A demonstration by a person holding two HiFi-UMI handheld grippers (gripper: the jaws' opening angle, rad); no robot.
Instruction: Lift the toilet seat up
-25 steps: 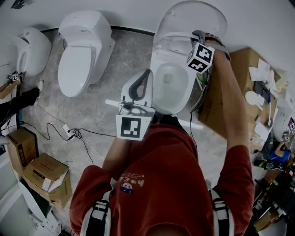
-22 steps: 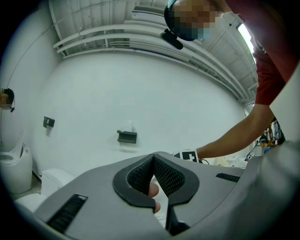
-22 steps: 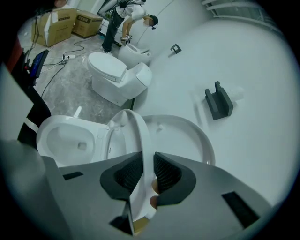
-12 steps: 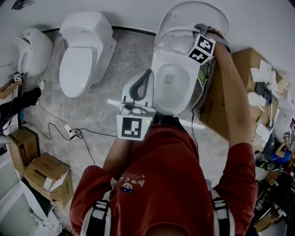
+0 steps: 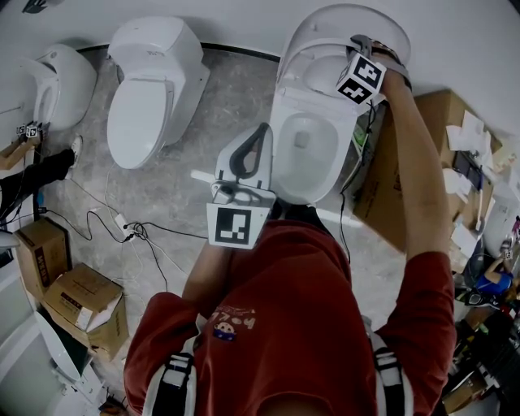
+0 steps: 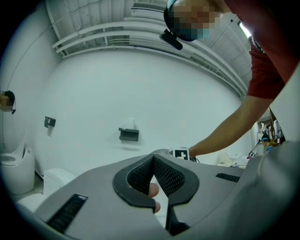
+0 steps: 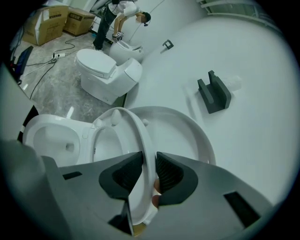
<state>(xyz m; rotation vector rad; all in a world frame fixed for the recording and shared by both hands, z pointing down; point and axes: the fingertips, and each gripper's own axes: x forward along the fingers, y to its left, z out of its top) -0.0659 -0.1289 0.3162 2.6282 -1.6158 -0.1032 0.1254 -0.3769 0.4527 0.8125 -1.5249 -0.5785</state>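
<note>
The white toilet seat (image 7: 140,140) stands steeply raised over the open bowl (image 5: 305,154), close in front of the upright lid (image 5: 349,24). My right gripper (image 7: 149,171) is shut on the seat's rim, one pad on each face of the ring. In the head view that gripper (image 5: 351,53) sits at the top right of the toilet, with the seat (image 5: 321,58) beside it. My left gripper (image 5: 260,130) hovers level in front of the bowl, touching nothing. Its jaws (image 6: 152,159) meet at the tips and hold nothing.
A second toilet (image 5: 154,81) with its lid down stands to the left, a third (image 5: 61,81) further left. Cardboard boxes (image 5: 81,309) and cables (image 5: 130,236) lie on the floor at left; a large box (image 5: 422,154) stands right of the toilet. A dark bracket (image 7: 214,91) sticks out of the wall.
My right gripper has carried the seat further up and back toward the lid. The left gripper has stayed where it was.
</note>
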